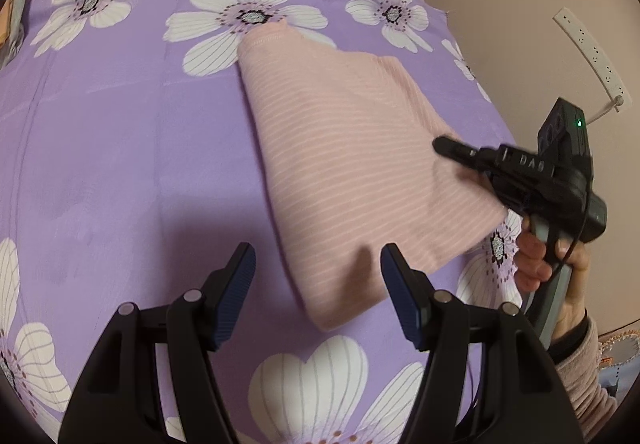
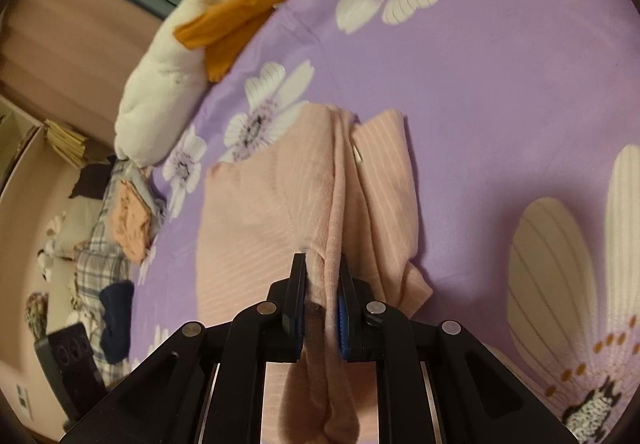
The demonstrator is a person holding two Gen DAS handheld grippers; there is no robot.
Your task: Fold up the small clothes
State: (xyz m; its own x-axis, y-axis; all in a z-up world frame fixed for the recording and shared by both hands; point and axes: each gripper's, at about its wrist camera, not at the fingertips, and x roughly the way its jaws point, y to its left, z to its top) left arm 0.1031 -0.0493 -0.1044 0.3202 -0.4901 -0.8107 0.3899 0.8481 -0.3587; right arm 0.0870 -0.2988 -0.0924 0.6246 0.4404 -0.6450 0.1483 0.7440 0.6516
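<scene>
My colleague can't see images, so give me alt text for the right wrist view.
The right gripper is shut on a bunched fold of a pink striped garment, which lies on a purple flowered bedsheet. A white pillow sits at the far edge.

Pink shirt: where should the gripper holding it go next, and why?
Probably carry the pinched edge across toward the far side. The right hand-held gripper is shut on a bunched edge of the pink striped garment, which lies unfolded on the purple floral sheet; the left hand-held gripper hovers open.
</scene>
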